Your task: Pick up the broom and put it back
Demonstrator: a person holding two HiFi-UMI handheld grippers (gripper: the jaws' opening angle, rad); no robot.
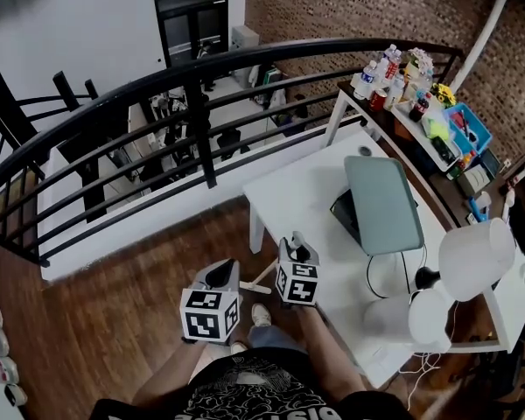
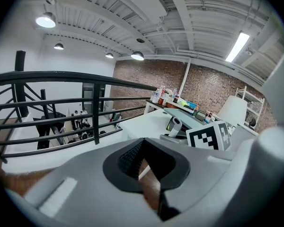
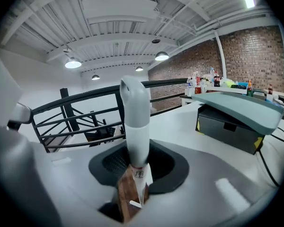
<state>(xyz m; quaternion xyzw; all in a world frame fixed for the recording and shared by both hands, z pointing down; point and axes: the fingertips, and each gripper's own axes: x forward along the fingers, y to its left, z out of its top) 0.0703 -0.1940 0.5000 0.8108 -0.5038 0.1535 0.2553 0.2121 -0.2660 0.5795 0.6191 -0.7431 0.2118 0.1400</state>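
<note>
White broom (image 3: 135, 122) — in right hand-held gripper (image 3: 136, 171)

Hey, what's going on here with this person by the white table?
A person stands on a wooden floor between a black railing and a white table, a gripper in each hand. The right gripper is closed on the upright broom handle, near its top end. The left gripper hangs beside it, nothing between its jaws.

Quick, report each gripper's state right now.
Left gripper: jaws slightly apart, nothing gripped.
Right gripper: closed on the white broom handle.
</note>
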